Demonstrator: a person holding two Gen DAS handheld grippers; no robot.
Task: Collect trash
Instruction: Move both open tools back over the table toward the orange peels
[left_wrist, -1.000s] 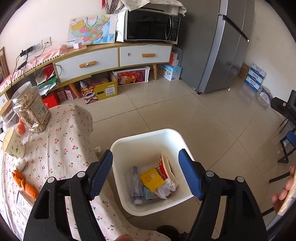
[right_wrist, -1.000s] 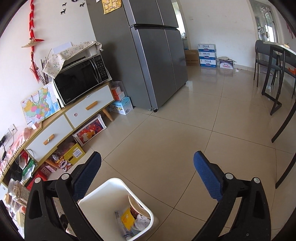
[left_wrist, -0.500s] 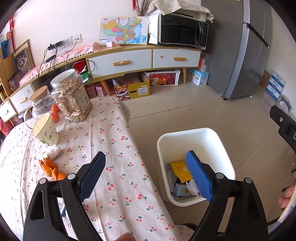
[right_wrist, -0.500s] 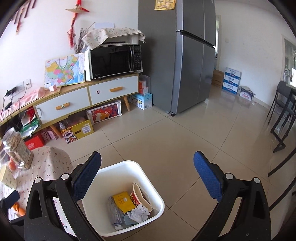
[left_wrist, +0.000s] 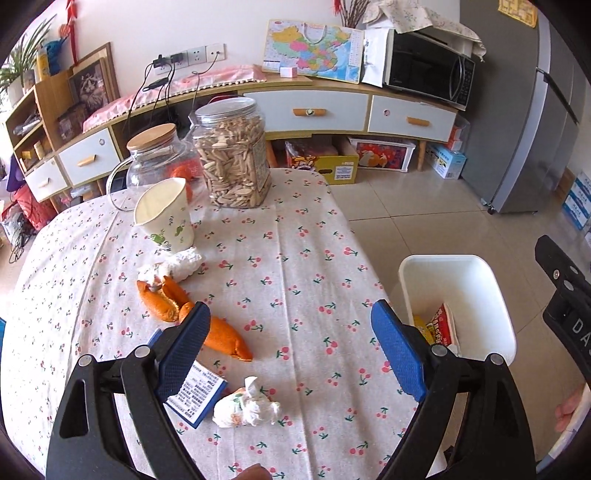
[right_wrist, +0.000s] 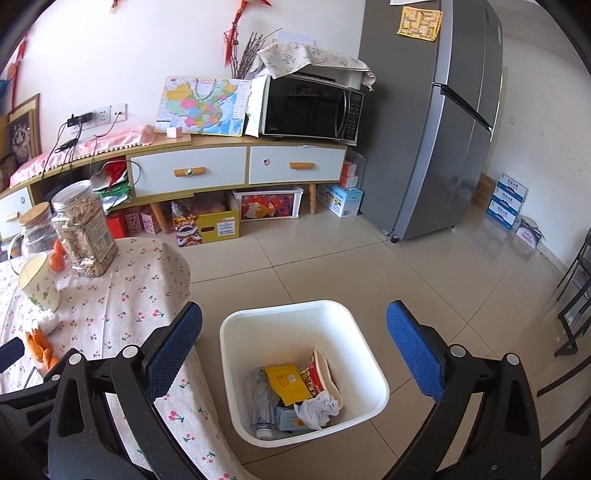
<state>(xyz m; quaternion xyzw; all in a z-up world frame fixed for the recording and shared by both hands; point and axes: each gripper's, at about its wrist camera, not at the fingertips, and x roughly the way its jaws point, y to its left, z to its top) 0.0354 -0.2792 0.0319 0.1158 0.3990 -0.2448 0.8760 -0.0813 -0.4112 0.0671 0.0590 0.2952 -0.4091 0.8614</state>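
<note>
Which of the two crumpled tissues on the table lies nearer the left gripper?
The orange-stained tissue beside the blue-edged card, just ahead of the left gripper. The other tissue lies farther off, by the paper cup.

a lived-in home, dining and living area in one room

a table (left_wrist: 303, 258) under a cherry-print cloth stands on a tiled floor (right_wrist: 424, 280), near a long wooden sideboard (right_wrist: 240, 162) with white drawers. on the sideboard sit a microwave (right_wrist: 310, 109) draped with a cloth and a colourful map (right_wrist: 201, 105); a tall grey fridge (right_wrist: 443, 118) stands beside it. snack boxes (right_wrist: 207, 223) are stowed beneath, chargers hang from wall sockets (right_wrist: 99, 116), and a jar of seeds (left_wrist: 234, 157) and a paper cup (left_wrist: 166, 212) sit on the table.
</note>
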